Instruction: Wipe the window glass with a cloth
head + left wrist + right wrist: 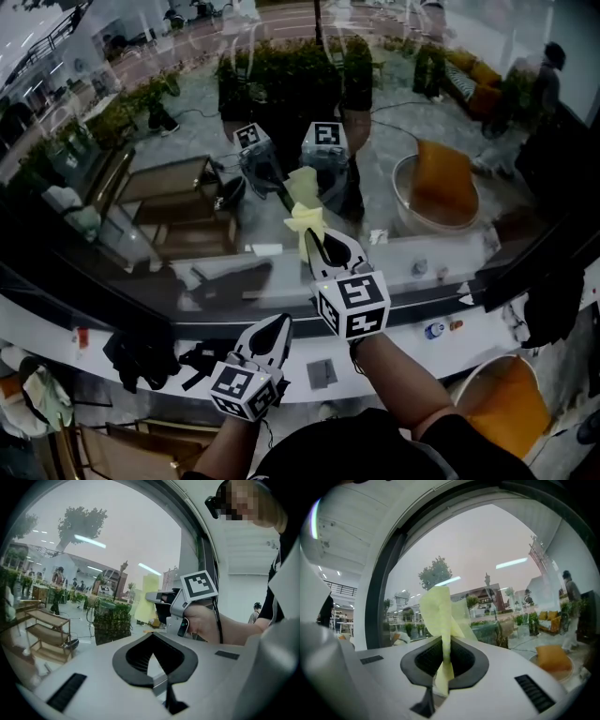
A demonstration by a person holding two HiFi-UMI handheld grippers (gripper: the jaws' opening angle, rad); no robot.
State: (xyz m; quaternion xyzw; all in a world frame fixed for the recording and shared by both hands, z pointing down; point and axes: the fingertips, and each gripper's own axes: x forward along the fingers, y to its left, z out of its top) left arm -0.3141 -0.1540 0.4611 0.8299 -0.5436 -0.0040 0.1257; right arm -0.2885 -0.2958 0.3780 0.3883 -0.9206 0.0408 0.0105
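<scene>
Two grippers are showing: our right gripper (325,246) is clamping its jaws on the yellow cloth (306,208), seemingly against the window glass (187,112). Our left gripper (277,328), jaws together and empty, is hanging lower. We are judging the wiping is under way; the next move is calling for a firm, even sweep.

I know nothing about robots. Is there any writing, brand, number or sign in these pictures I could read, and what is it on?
No words or numbers can be read anywhere.
Right cube and left cube: black-and-white square patterns only, no letters.
Small bottle: label too small to read.
Buildings outside: any signs too blurred to read.
</scene>
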